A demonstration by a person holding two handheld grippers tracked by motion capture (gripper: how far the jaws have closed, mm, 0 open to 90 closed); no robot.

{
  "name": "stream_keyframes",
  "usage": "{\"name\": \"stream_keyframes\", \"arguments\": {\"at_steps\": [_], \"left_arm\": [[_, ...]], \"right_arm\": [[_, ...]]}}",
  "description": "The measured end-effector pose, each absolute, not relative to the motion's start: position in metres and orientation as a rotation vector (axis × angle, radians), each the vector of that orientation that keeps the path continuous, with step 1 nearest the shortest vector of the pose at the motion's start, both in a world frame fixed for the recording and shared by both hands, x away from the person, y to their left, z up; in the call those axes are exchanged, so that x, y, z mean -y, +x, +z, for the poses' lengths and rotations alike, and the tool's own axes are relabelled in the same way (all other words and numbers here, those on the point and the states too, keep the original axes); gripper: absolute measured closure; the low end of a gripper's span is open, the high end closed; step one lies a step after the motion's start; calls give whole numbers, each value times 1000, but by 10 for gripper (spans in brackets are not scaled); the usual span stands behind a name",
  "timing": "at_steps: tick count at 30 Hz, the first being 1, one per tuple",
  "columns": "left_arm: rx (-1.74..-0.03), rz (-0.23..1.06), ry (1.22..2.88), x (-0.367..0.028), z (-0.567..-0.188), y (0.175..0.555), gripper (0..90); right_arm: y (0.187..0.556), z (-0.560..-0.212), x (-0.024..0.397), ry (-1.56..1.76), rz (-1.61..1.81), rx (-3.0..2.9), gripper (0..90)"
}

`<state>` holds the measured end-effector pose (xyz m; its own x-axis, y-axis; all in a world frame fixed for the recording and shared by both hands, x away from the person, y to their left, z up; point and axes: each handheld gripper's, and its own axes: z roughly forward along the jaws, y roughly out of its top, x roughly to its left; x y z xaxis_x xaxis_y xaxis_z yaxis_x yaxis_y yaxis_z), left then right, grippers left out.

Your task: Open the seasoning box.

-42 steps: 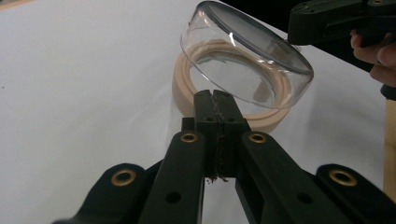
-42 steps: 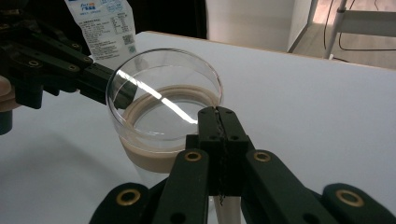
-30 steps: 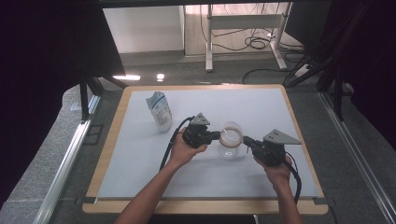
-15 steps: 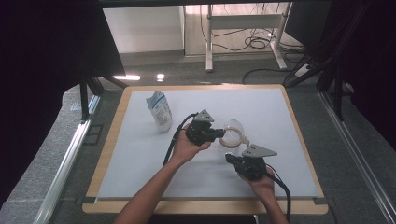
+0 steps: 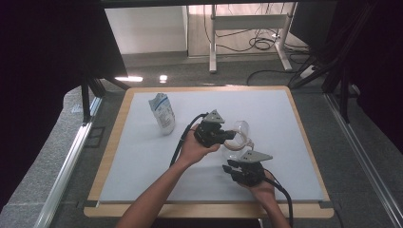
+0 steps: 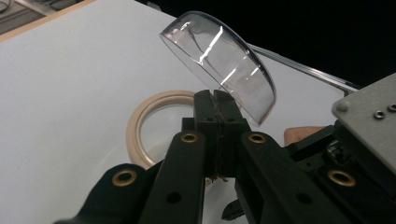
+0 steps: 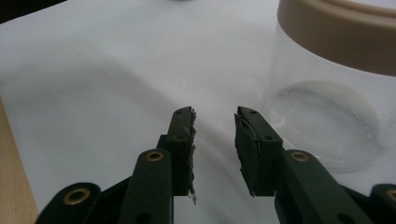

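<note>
Left gripper view: clear lid [image 6: 219, 65] above empty tan-rimmed jar [image 6: 161, 126]

1. The left gripper [image 5: 227, 135] is hovering above the table, its jaws pinched tight together.
2. The right gripper [image 5: 227, 166] is lying low and nearer, its jaws just opening, nothing between them.

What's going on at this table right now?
A person is working with a claw in each hand. The left claw is shut on the edge of a clear domed lid, holding it tilted above a clear jar with a tan rim. The right claw, its jaws just opening with nothing between them, sits beside the jar on the white table. A small pouch stands farther off.
</note>
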<state>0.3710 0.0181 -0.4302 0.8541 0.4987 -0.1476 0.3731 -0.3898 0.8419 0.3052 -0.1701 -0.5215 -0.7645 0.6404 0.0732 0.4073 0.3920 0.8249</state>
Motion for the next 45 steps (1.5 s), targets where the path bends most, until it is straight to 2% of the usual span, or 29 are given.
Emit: {"name": "stream_keyframes", "arguments": {"at_steps": [13,22,36,45], "left_arm": [[-556,159,2059,11,-417,365,900],[-559,151,2059,10,-419,365,900],[-657,197,1978,-64,-438,349,896],[-731,250,1949,-103,-463,330,757]], "right_arm": [[305,-526,167,920,1296,-2402,633],[305,-526,168,924,1294,-2404,632],[305,-527,164,915,1302,-2403,617],[305,-528,159,905,1292,-2415,585]]}}
